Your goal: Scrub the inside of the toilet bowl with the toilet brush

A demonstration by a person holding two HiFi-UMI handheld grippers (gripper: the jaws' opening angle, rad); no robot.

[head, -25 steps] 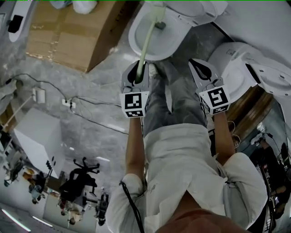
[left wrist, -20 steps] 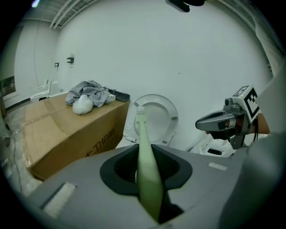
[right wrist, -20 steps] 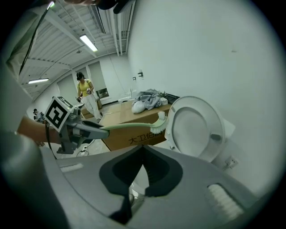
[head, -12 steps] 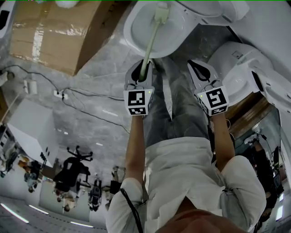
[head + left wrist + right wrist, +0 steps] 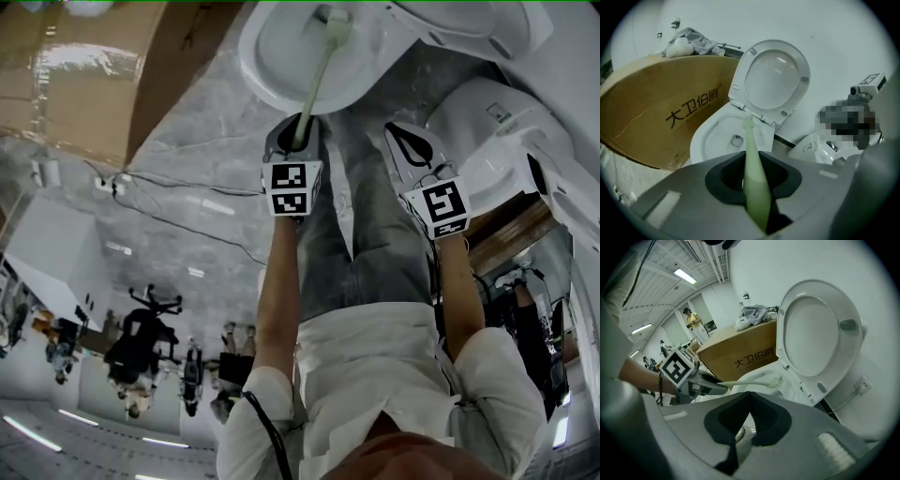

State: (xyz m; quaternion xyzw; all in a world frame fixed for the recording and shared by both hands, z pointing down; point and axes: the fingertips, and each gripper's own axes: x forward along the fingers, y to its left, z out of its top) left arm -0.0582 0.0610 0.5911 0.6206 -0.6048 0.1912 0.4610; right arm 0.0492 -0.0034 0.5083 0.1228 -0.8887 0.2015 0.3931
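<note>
we hold the left gripper [image 5: 298,124] with its jaws closed on the pale green handle of the toilet brush [image 5: 317,80]. in the left gripper view the handle fills the gap between the dark pads and runs straight out ahead of the jaws. the brush head [image 5: 747,115] sits inside the toilet bowl [image 5: 272,66], at the rear part of the bowl below the hinge. the right gripper view shows it just inside the rim. the lid [image 5: 776,77] stands raised against the white wall.

the right gripper [image 5: 405,133] is beside the left one, clear of the bowl and apart from the brush. its jaws are brought together at the tips with nothing between them.

a large cardboard box [image 5: 84,84] with printed characters stands just beside the bowl on the left, and a bundle of grey cloth [image 5: 696,41] lies on top of it. a second white fixture [image 5: 478,122] stands to the right of the bowl. cables [image 5: 169,211] run across the grey marbled floor [image 5: 202,169].
</note>
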